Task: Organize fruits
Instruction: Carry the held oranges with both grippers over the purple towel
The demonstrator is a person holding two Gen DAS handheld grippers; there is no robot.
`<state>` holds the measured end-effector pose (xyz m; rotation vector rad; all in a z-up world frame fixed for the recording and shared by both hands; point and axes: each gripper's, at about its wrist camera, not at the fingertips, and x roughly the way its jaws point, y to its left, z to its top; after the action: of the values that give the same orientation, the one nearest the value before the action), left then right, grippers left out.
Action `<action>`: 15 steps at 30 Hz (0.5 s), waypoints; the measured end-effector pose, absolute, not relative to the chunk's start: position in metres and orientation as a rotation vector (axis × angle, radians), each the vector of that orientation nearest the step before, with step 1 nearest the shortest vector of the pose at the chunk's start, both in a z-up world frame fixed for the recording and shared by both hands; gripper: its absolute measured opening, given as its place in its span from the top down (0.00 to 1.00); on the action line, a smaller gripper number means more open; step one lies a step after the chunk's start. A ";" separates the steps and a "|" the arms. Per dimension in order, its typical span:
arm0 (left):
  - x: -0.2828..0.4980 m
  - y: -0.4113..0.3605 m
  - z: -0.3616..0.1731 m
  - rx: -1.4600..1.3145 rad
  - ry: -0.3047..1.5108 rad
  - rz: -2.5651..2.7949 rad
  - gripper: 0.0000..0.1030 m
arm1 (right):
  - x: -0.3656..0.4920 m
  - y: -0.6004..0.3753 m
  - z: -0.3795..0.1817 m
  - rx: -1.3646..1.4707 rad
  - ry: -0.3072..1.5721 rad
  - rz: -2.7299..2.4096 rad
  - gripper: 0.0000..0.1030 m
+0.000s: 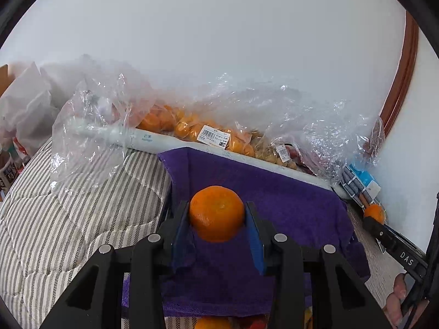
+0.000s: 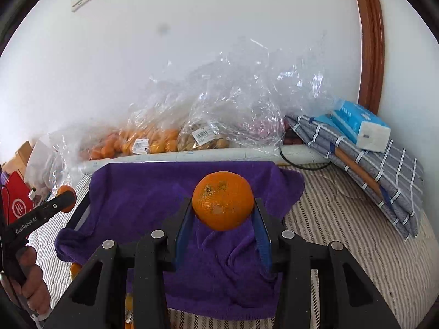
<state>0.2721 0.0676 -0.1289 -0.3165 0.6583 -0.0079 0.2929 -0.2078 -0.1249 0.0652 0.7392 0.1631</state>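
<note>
My left gripper is shut on a tangerine and holds it above a purple towel draped over a container. My right gripper is shut on another tangerine above the same purple towel. Each gripper shows in the other's view: the right one with its tangerine at the right edge, the left one with its tangerine at the left edge. More orange fruit peeks out below the towel's near edge.
Clear plastic bags of tangerines and brownish fruit lie along the wall behind a white tube. A folded checked cloth and a blue tissue pack lie at right. A striped bedcover lies below everything. A red bag stands at left.
</note>
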 end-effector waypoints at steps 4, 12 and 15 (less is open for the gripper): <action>0.279 0.065 -0.140 -0.318 0.708 -0.004 0.63 | 0.301 -0.209 -0.143 0.069 0.790 0.171 0.59; 0.281 0.051 -0.147 -0.289 0.735 -0.031 0.63 | 0.305 -0.204 -0.161 0.049 0.842 0.178 0.59; 0.285 0.049 -0.151 -0.288 0.757 -0.035 0.63 | 0.305 -0.201 -0.167 0.009 0.857 0.175 0.59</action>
<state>0.2850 0.0485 -0.1509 -0.2883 0.7566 -0.0350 0.3053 -0.2009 -0.1670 0.0090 0.8566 0.1754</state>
